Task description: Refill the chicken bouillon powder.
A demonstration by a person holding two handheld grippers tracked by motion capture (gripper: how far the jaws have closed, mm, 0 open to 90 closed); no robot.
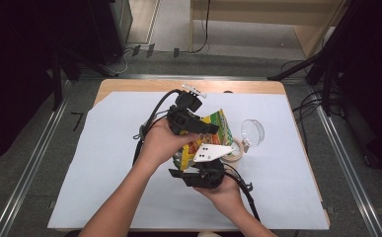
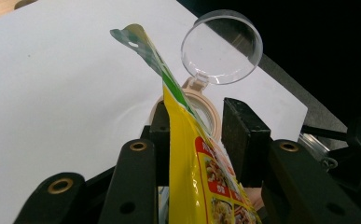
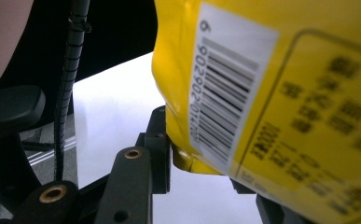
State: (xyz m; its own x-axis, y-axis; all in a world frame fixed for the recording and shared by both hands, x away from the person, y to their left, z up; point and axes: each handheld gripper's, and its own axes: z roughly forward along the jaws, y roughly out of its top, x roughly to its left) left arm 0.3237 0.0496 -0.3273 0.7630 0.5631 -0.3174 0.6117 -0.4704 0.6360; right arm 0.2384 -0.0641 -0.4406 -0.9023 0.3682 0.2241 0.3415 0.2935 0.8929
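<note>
Hands and both tongs cover much of the yellow snack packet point(image 1: 213, 129) held above the counter point(image 1: 104, 163) from overhead, left tongs point(image 2: 201, 135) show it edge-on between loose jaws beside an open-lidded jar point(image 2: 201, 100), right tongs point(image 3: 206, 154) grip its barcoded corner.

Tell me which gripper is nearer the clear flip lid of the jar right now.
Left. The left gripper, at the yellow snack bag's upper part, sits close beside the clear lid. The right gripper is at the bag's bottom corner, farther toward the person.
</note>
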